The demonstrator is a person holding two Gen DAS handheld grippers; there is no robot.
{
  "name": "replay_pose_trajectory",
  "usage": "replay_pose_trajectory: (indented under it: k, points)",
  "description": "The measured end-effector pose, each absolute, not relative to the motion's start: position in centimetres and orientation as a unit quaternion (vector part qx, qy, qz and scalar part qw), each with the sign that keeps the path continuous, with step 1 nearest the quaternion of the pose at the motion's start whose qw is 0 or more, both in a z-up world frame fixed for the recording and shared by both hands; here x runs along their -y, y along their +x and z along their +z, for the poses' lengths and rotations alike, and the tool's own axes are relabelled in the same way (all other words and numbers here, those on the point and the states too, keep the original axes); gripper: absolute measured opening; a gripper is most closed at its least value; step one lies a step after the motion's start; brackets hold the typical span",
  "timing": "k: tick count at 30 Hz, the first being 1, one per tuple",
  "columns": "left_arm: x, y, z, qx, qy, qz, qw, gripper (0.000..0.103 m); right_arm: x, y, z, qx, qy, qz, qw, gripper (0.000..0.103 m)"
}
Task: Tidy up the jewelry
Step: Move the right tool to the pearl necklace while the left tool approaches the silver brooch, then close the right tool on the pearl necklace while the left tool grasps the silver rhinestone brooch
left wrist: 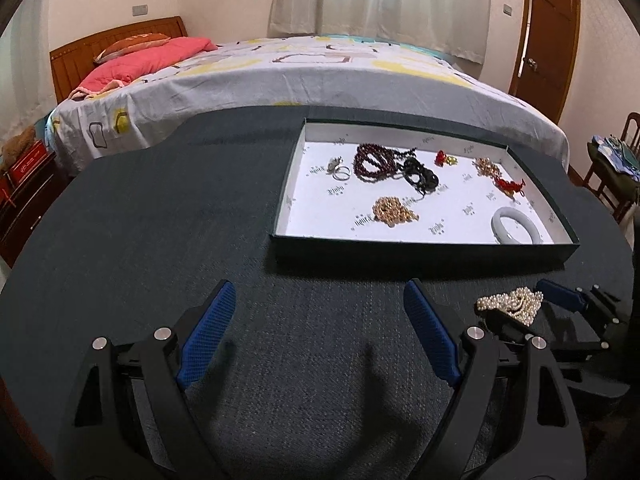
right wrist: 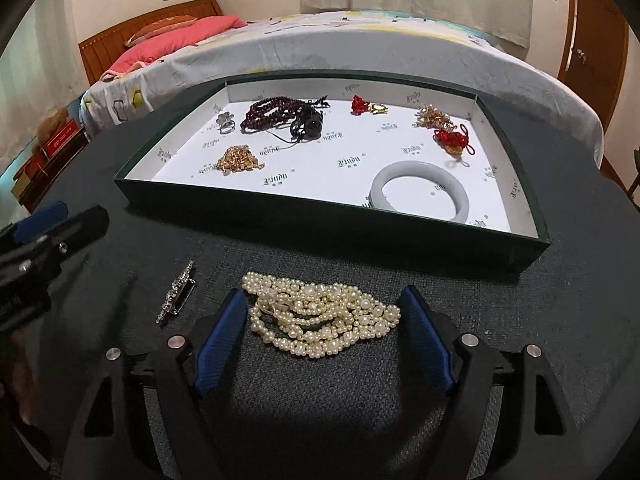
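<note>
A: Why's the dark surface (right wrist: 400, 420) pulled up next to the bed (left wrist: 320, 68)?

B: Prob just workspace. The green tray (right wrist: 320, 216) sits at the far side w/ most jewelry already inside: white bangle (right wrist: 420, 190), garnet beads (right wrist: 272, 114), gold chain (right wrist: 238, 160), red knots.

A: What's left out?

B: Pearl necklace (right wrist: 324, 318), heaped on the surface near the tray, plus a silver clip (right wrist: 178, 292) beside it.

A: And the right gripper (right wrist: 324, 324)?

B: Spread wide, fingers either side of the pearls, not pinching yet. Left gripper (left wrist: 320, 332) also spread, nothing in it, idle.
</note>
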State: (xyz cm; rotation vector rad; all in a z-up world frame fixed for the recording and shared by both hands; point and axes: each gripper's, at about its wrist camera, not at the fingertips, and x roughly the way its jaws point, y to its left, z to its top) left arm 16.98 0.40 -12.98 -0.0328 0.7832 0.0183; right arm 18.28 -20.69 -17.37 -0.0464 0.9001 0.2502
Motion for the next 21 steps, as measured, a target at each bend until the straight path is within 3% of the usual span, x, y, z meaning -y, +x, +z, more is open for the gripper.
replay_pose_trajectory:
  k: [3,5,9,11,21]
  points:
    - [-0.1,17.0,-13.3,-0.387,-0.018,0.005,0.922,0.084,21.0,18.1,-17.2,-0.431,-0.022,0.116,0.895,0.068]
    - [0.1,17.0,-13.4,-0.389,-0.016,0.003,0.921,0.084,21.3,18.1,-17.1,-0.429,-0.021,0.117,0.895,0.051]
    - [0.7,16.9,-13.7,-0.393,-0.013,-0.002,0.920,0.084,22.0,18.1,-17.0,-0.428,-0.013,0.123,0.895,0.037]
    - [1.0,16.9,-13.8,-0.396,-0.012,-0.005,0.918,0.084,22.2,18.1,-17.0,-0.428,-0.009,0.132,0.894,0.023]
    - [2.8,16.7,-14.1,-0.402,-0.007,-0.027,0.915,0.084,23.4,17.6,-15.8,-0.416,0.009,0.139,0.898,0.016]
